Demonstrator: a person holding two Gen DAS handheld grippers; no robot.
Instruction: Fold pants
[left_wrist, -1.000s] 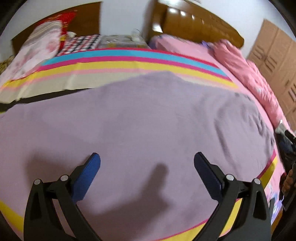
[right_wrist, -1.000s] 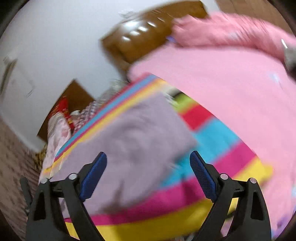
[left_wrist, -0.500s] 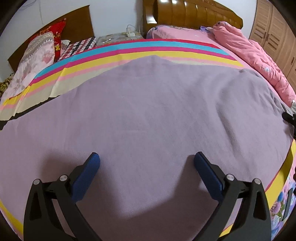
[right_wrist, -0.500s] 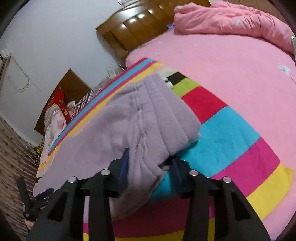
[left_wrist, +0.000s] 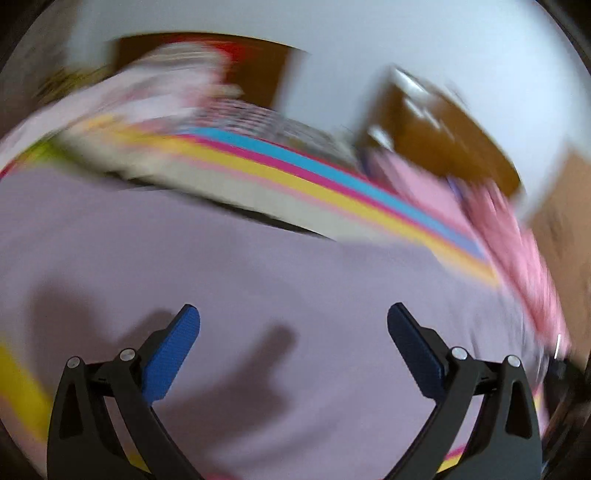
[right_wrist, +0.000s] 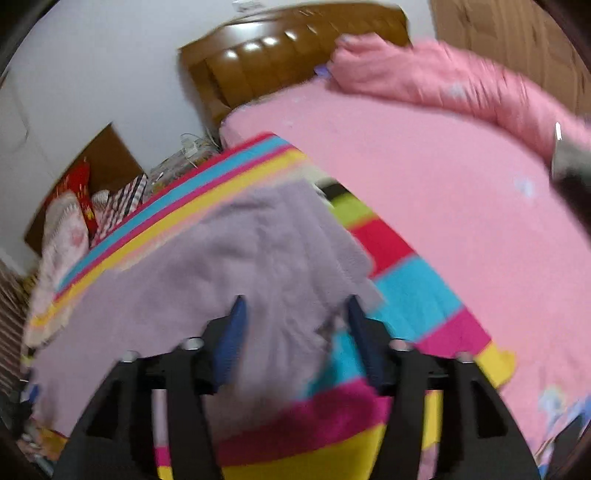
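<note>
Right wrist view: the right gripper (right_wrist: 295, 317) has its jaws opening, with a fold of the soft lilac fleece pants (right_wrist: 229, 266) between the blue pads; whether the pads press on the cloth cannot be told through the blur. The pants lie spread on a striped multicolour blanket (right_wrist: 417, 295). The left gripper (left_wrist: 293, 325) stands wide apart, empty, above the pants (left_wrist: 258, 280).

Both wrist views look steeply down, close over bed; shared: lilac pants (left_wrist: 258, 295), striped blanket (right_wrist: 424, 306), wooden headboard (right_wrist: 280, 59).
</note>
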